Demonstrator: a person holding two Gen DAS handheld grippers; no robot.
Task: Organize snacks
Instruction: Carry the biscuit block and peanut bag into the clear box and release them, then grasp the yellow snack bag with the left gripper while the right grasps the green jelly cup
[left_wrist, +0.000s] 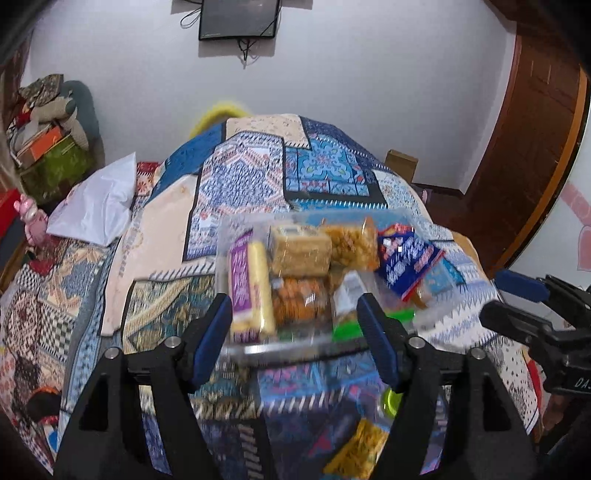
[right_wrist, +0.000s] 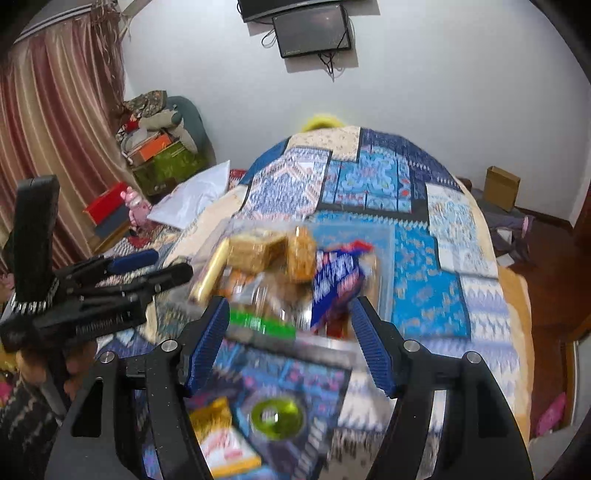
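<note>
Two grippers are hovering side by side over a patchwork bedspread (left_wrist: 332, 166), both with jaws standing apart and gripping nothing. The left gripper (left_wrist: 295, 314) is framing the near rim of a clear plastic container (left_wrist: 236, 221) resting on the cloth; the right gripper (right_wrist: 288, 317) is pointing at the same box. Inside are lying a purple-and-yellow wafer pack (left_wrist: 247, 288), a tan cake bar (left_wrist: 299, 251), orange biscuits (left_wrist: 299, 302) and a blue snack bag (left_wrist: 406, 258). Nearer, a yellow packet (right_wrist: 221, 435) and a green tape roll (right_wrist: 277, 417) are sitting outside it.
</note>
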